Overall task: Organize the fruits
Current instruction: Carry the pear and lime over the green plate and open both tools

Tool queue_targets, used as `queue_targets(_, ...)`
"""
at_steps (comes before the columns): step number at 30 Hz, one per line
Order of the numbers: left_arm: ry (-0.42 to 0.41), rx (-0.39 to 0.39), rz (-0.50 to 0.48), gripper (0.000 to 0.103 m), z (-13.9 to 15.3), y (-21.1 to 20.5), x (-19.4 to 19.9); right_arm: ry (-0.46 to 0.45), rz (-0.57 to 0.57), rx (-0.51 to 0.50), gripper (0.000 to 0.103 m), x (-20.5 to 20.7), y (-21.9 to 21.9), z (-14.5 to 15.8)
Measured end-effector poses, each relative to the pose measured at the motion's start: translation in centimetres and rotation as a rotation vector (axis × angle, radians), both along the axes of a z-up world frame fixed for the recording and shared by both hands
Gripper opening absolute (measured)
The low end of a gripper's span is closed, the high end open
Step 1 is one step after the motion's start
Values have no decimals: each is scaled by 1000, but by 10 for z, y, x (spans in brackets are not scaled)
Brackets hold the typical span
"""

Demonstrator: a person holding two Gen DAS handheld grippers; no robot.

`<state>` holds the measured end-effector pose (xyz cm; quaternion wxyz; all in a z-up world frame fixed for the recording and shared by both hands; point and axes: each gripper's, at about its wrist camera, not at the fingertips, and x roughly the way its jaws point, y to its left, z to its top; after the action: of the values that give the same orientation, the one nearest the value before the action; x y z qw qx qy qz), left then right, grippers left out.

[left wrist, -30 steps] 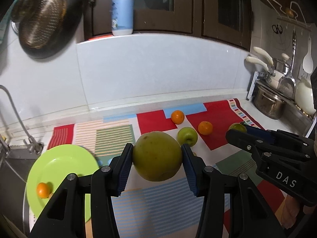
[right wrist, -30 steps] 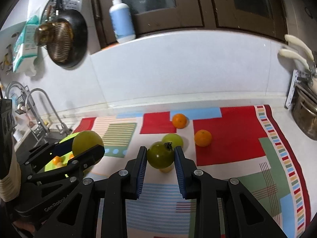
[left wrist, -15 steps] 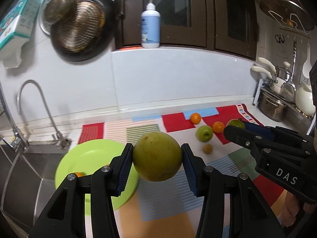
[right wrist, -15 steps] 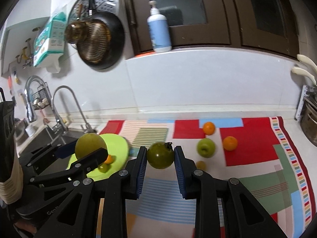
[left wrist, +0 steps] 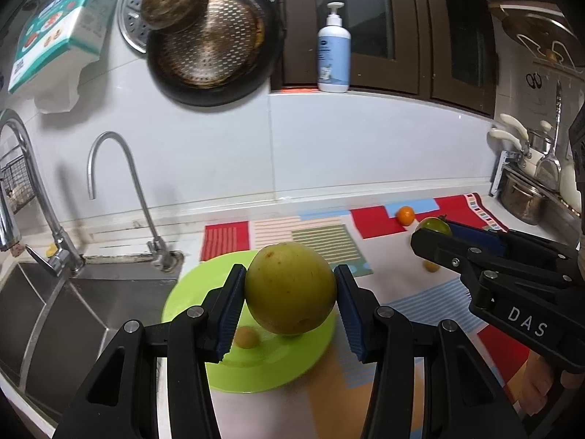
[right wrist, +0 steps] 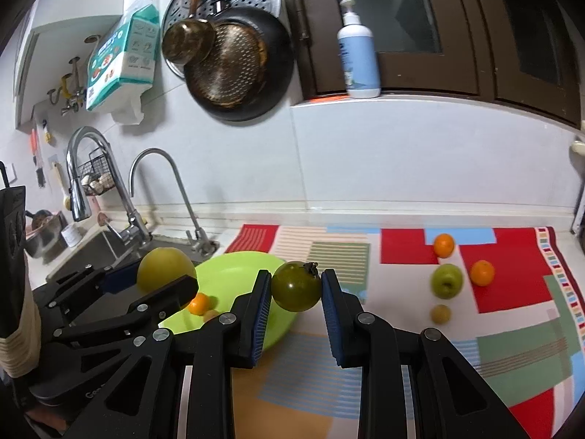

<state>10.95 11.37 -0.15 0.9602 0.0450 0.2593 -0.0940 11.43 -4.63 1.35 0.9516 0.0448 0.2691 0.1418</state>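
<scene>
My left gripper [left wrist: 290, 298] is shut on a large yellow-green pear [left wrist: 290, 289] and holds it above the lime green plate [left wrist: 204, 285]. A small yellowish fruit [left wrist: 245, 337] lies on the plate. My right gripper [right wrist: 296, 287] is shut on a green tomato [right wrist: 297, 286] with a dark stem, held above the plate's right rim [right wrist: 252, 259]. The plate also holds a small orange [right wrist: 199, 303]. On the mat lie two oranges [right wrist: 444, 245] [right wrist: 482, 273], a green apple [right wrist: 446, 281] and a small yellowish fruit [right wrist: 440, 314].
The plate sits on a colourful patterned mat [right wrist: 512, 292] on the counter. A steel sink [left wrist: 44, 303] with two faucets [left wrist: 120, 190] lies to the left. Pans [left wrist: 212, 40] hang on the wall above. A lotion bottle [left wrist: 333, 51] stands on the ledge. Pots [left wrist: 523, 201] stand far right.
Both grippers have swung left with their fruits, from over the mat's middle to over the green plate. The sink and faucets have come into view.
</scene>
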Motion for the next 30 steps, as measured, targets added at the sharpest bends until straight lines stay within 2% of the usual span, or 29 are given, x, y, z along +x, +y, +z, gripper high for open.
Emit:
queue_targets(18,54,4,23,48,-20,51,41,37,35,-10,29,46,57,-16)
queue_targets(30,124,11,48,48,-47,66,82,106,94,-36,29,93,83,-46)
